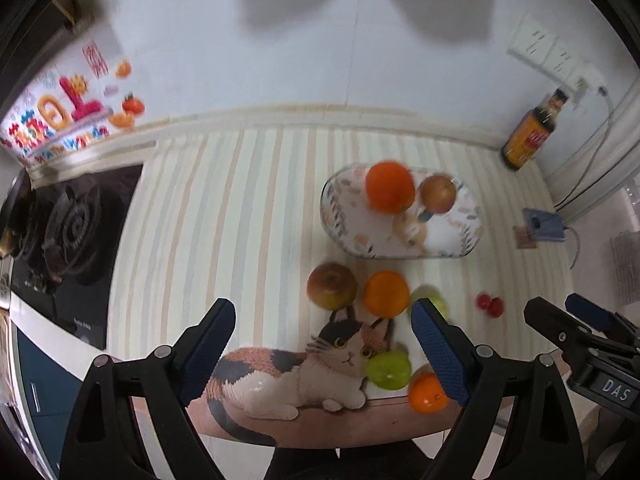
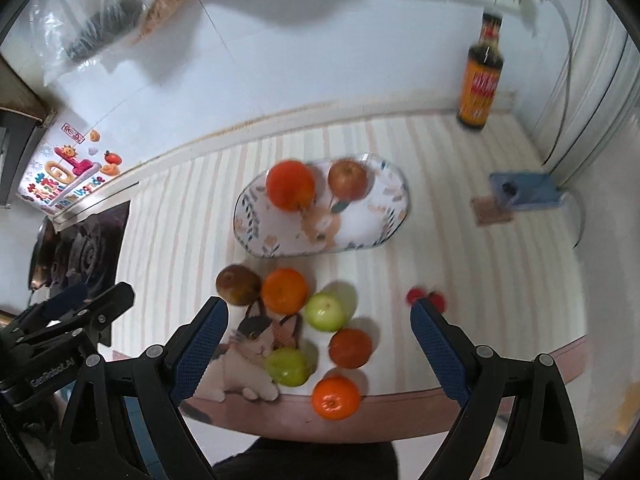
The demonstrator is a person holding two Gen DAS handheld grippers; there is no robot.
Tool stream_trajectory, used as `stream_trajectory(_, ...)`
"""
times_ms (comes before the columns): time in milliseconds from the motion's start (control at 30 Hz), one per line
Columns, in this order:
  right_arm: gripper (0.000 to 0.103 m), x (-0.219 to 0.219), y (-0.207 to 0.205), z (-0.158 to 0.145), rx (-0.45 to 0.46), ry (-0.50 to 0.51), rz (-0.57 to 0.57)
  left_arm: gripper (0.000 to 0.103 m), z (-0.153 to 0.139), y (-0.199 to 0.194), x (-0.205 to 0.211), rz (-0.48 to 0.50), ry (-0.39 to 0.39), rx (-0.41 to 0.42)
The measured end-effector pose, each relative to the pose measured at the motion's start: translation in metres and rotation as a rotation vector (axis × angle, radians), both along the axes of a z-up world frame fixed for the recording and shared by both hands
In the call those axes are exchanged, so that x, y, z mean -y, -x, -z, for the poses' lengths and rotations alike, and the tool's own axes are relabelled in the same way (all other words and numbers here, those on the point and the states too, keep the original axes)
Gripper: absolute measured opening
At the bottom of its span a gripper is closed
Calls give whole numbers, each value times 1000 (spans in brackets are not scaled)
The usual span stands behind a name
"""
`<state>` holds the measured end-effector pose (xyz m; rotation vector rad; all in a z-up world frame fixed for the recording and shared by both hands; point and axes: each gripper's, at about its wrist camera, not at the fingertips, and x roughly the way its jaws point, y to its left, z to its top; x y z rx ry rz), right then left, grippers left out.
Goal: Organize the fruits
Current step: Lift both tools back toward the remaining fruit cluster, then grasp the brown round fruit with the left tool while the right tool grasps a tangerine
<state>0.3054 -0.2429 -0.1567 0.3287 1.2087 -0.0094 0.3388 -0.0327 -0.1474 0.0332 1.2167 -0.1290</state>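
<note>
An oval patterned plate (image 1: 452, 246) (image 2: 384, 224) holds an orange (image 1: 390, 192) (image 2: 291, 185) and a red apple (image 1: 438, 194) (image 2: 348, 180). In front of it on the striped mat lie an apple (image 1: 331, 286) (image 2: 238, 284), an orange (image 1: 386, 294) (image 2: 285, 291), green fruits (image 1: 389, 370) (image 2: 325, 312) (image 2: 288, 366), more oranges (image 1: 426, 394) (image 2: 351, 348) (image 2: 335, 398) and small red fruits (image 1: 490, 305) (image 2: 416, 295). My left gripper (image 1: 324, 340) and right gripper (image 2: 320, 344) are open and empty, above the table's front edge.
A gas stove (image 1: 76, 236) (image 2: 76, 252) is at the left. A sauce bottle (image 1: 532, 132) (image 2: 480, 80) stands at the back right by wall sockets (image 1: 548, 50). A blue device with a cable (image 1: 544, 226) (image 2: 524, 192) lies at the right. A cat picture (image 1: 304, 372) is on the mat.
</note>
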Motion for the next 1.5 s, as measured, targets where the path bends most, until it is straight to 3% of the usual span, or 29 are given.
stream_trajectory(100, 94, 3, -11, 36, -44, -86, 3, 90, 34, -16, -4, -18, -1, -80)
stream_trajectory(133, 89, 3, -16, 50, -57, -113, 4, 90, 46, -23, -5, -23, 2, -110)
stream_trajectory(167, 75, 3, -22, 63, -80, -131, 2, 90, 57, -29, -6, -31, 10, -138)
stream_trajectory(200, 71, 3, -27, 75, -105, -144, 1, 90, 68, -35, -6, -38, 14, -167)
stream_trajectory(333, 70, 0, -51, 119, -175, -183, 5, 90, 115, -65, -7, -64, 66, -305)
stream_trajectory(567, 70, -6, -76, 155, -245, -174, -1, 90, 173, -95, 6, -70, 134, -469)
stream_trajectory(700, 70, -5, -82, 159, -253, -162, -1, 90, 189, -101, 12, -69, 140, -490)
stream_trajectory(733, 70, -4, -84, 159, -254, -160, -1, 85, 192, -101, 14, -65, 143, -491)
stream_trajectory(767, 70, -3, -85, 160, -257, -161, -2, 66, 195, -100, 15, -61, 141, -491)
stream_trajectory(900, 70, -2, -89, 162, -273, -168, -12, 65, 194, -92, 16, -55, 118, -465)
stream_trajectory(1167, 70, -36, -110, 173, -319, -180, -112, 65, 184, -66, -23, -105, 71, -448)
stream_trajectory(1500, 70, -76, -123, 207, -420, -50, -221, 65, 192, -58, -39, -165, 106, -464)
